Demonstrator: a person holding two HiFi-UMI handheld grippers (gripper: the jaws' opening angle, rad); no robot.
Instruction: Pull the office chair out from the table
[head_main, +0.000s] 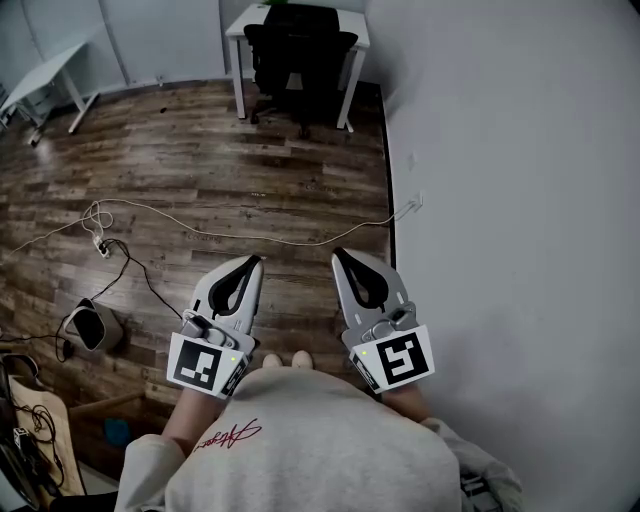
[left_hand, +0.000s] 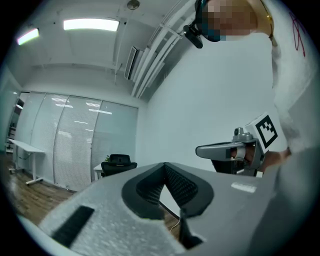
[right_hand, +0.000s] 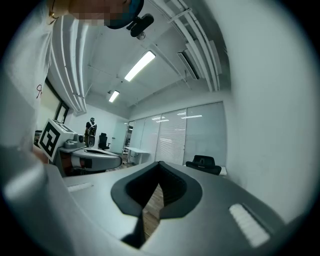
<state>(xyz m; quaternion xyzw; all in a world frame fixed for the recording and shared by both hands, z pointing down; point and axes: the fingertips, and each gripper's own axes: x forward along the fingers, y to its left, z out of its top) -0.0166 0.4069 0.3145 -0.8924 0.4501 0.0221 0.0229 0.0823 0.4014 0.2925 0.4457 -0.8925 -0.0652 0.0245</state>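
2 claws are hovering level: L claw (head_main: 254, 262) & R claw (head_main: 340, 256), both pressed together, empty. 1 office chair (head_main: 300, 55) is sitting tucked at the far surface (head_main: 238, 28).

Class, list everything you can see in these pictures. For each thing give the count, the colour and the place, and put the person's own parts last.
office chair: one, black, pushed in at the far table
table: one, white, far end, beside the right-hand wall
second table: one, white, far left
floor: one, dark brown wood, whole room
wall: one, white, right side
white cable: one, white, across the floor to the wall
black cable: one, black, floor at left
small device: one, grey, floor at left
sweatshirt: one, pale with red script, bottom edge
left gripper: one, grey with black pads, shut, empty
right gripper: one, grey with black pads, shut, empty
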